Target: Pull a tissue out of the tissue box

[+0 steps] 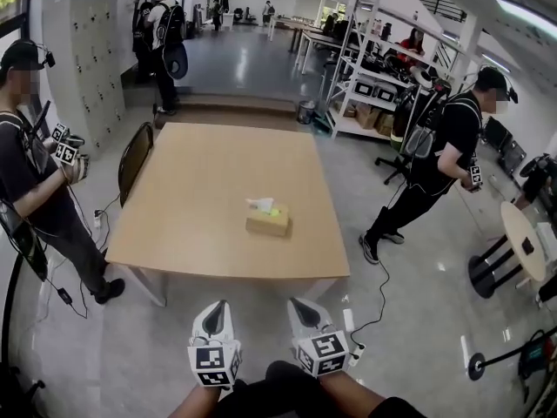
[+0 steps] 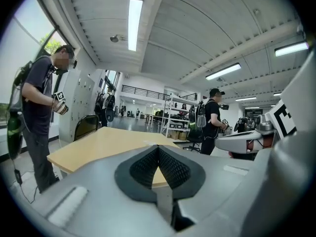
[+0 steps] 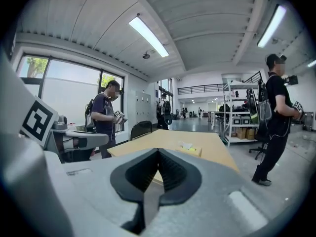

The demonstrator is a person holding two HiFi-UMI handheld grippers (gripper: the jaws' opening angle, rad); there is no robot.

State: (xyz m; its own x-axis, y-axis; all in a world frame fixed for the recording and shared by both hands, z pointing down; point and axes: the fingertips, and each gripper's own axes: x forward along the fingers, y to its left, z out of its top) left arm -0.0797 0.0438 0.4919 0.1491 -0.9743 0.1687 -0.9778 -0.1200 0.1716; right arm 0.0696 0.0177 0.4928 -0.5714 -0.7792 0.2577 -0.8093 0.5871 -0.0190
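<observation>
Closest in, the left tongs and right tongs sit side by side, both pinched shut on nothing, short of the near edge of the counter. I'd say they are carried that way simply because the reach hasn't begun. Well ahead of them, about mid-counter and roughly between their two lines, rests the tissue box. A white tissue pokes up from its top, handy for pinching once one pair opens.
</observation>
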